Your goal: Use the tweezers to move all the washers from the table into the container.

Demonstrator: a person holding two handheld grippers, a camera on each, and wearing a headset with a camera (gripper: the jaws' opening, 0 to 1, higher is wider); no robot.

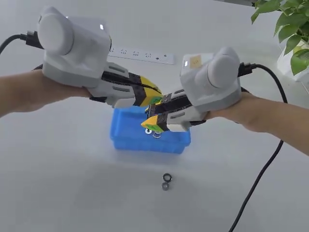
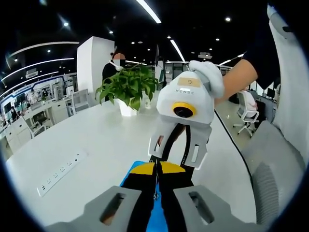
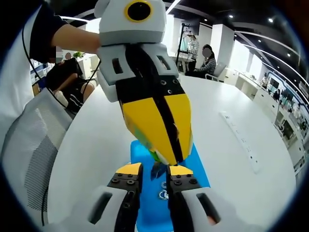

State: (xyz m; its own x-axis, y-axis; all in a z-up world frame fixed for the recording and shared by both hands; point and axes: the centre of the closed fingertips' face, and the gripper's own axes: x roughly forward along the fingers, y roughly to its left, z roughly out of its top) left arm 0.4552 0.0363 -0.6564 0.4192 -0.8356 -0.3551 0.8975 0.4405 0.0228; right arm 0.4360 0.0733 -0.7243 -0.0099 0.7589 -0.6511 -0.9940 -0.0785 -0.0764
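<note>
My two grippers meet tip to tip above the blue container (image 1: pixel 126 140). The left gripper (image 1: pixel 153 94) has its yellow jaws pressed together on a thin strip, seemingly the tweezers (image 2: pixel 155 186). A small dark and green piece of the tweezers (image 3: pixel 156 169) sits between the nearly closed jaws of my right gripper (image 3: pixel 155 170), right under the left gripper's (image 3: pixel 166 157) tip. In the head view the right gripper (image 1: pixel 153 124) hovers over washers (image 1: pixel 156 134) lying in the container. Two washers (image 1: pixel 166 181) lie together on the table in front of it.
A white power strip (image 1: pixel 145 54) lies on the table behind the container. A potted plant (image 1: pixel 289 29) stands at the far right edge. A black cable (image 1: pixel 263 164) trails from the right gripper across the table. People sit in the background.
</note>
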